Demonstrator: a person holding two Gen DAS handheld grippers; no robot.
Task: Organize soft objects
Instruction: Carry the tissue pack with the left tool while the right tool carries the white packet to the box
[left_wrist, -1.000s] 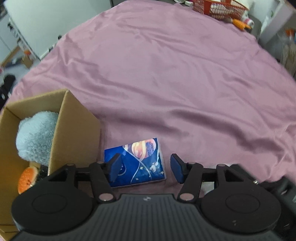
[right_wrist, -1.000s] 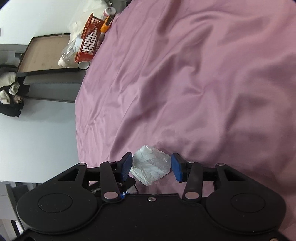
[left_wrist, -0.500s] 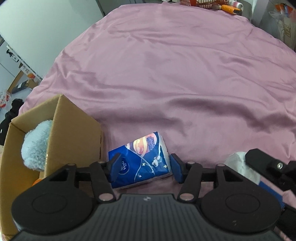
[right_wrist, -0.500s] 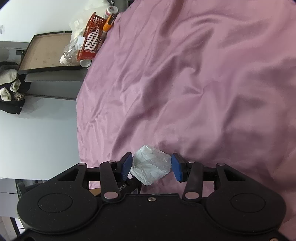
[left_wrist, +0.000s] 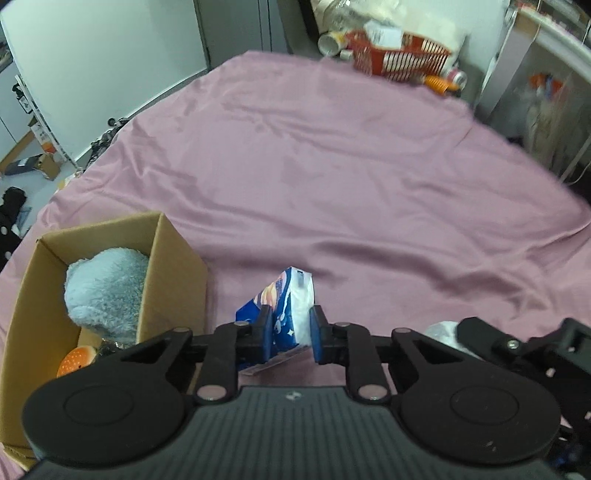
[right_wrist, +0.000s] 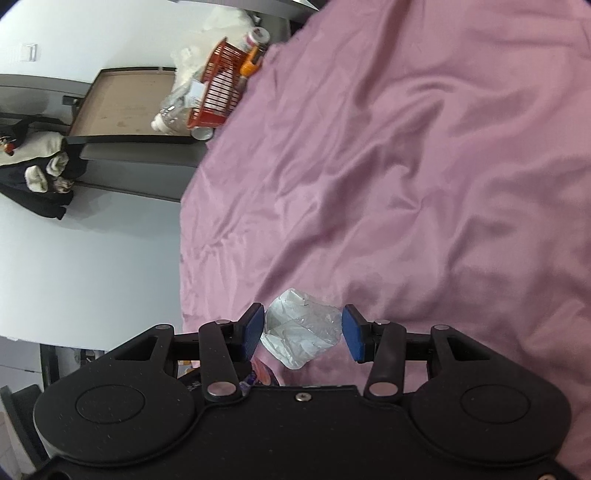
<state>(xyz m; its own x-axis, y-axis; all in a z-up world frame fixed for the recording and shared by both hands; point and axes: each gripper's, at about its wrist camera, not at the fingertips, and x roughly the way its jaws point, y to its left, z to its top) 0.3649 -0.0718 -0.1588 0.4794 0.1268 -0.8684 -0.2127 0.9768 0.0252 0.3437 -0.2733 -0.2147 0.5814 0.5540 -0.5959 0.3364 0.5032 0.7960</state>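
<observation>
My left gripper (left_wrist: 290, 336) is closing its jaws on a blue tissue pack (left_wrist: 291, 295); both pads press its sides, and the pack stands on edge above the pink bedsheet (left_wrist: 332, 166). Left of it stands an open cardboard box (left_wrist: 177, 266) holding a grey plush toy (left_wrist: 103, 284) and an orange round thing (left_wrist: 75, 363). My right gripper (right_wrist: 303, 328) is shut on a crumpled white plastic wad (right_wrist: 303, 332), held just above the sheet. In the left wrist view the right gripper (left_wrist: 517, 347) shows at the lower right with the wad (left_wrist: 441, 330).
A red wire basket (left_wrist: 402, 55) with bottles and clutter sits beyond the bed's far edge and also shows as the basket (right_wrist: 218, 92) in the right wrist view. A brown tabletop (right_wrist: 122, 107) and dark clothes (right_wrist: 37, 177) lie off the bed. The sheet is wrinkled.
The left jaws have drawn together on the tissue pack, which has turned from flat to on edge and come up off the sheet. The right gripper rose a little, still gripping the wad.
</observation>
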